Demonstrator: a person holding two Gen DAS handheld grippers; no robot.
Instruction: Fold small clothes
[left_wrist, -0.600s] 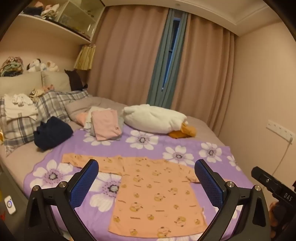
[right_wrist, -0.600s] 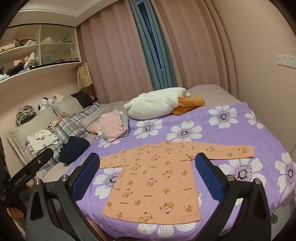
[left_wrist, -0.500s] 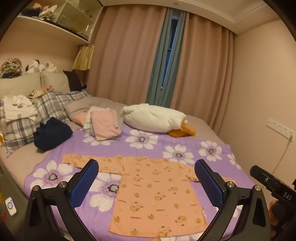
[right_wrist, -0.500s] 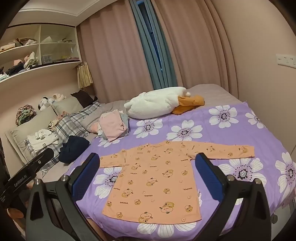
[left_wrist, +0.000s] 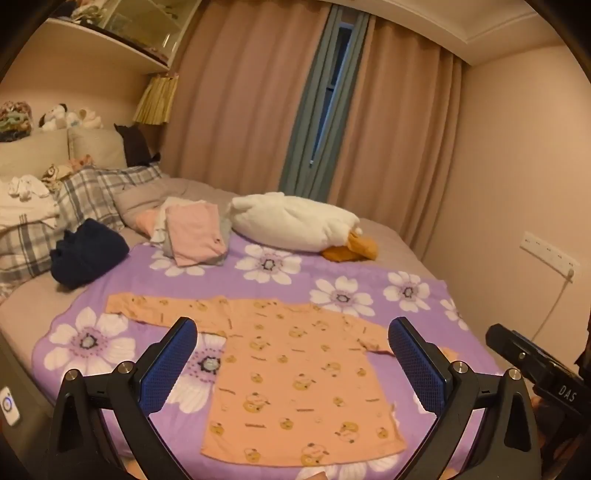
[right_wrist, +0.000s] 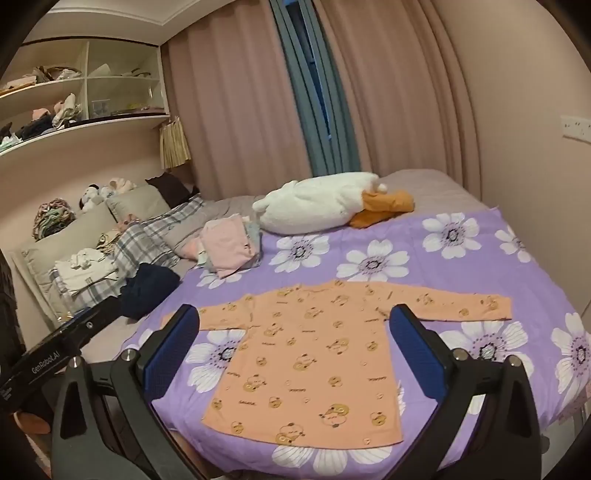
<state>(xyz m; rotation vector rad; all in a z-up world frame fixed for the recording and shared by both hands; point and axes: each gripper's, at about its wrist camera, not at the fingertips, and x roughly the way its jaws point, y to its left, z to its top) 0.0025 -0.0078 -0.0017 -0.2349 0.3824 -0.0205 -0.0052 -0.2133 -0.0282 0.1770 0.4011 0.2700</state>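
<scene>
An orange long-sleeved shirt (left_wrist: 295, 380) (right_wrist: 314, 354) with small cartoon prints lies flat on the purple flowered blanket (left_wrist: 280, 280) (right_wrist: 461, 269), both sleeves spread sideways. My left gripper (left_wrist: 291, 343) hangs above the bed's near edge, open, its blue pads wide apart with nothing between them. My right gripper (right_wrist: 295, 332) is open the same way, above the shirt's hem side. Neither touches the cloth. The other gripper's black body shows at the right edge of the left wrist view and the left edge of the right wrist view.
A pile of folded pink and grey clothes (left_wrist: 192, 236) (right_wrist: 229, 247) sits behind the shirt. A dark blue garment (left_wrist: 86, 256), plaid pillows (left_wrist: 85, 199) and a white plush duck (left_wrist: 291, 221) (right_wrist: 325, 206) lie further back. Curtains, wall shelves and a socket strip (left_wrist: 550, 254) surround the bed.
Both views have shifted only slightly; the grippers stay open and the shirt lies as before.
</scene>
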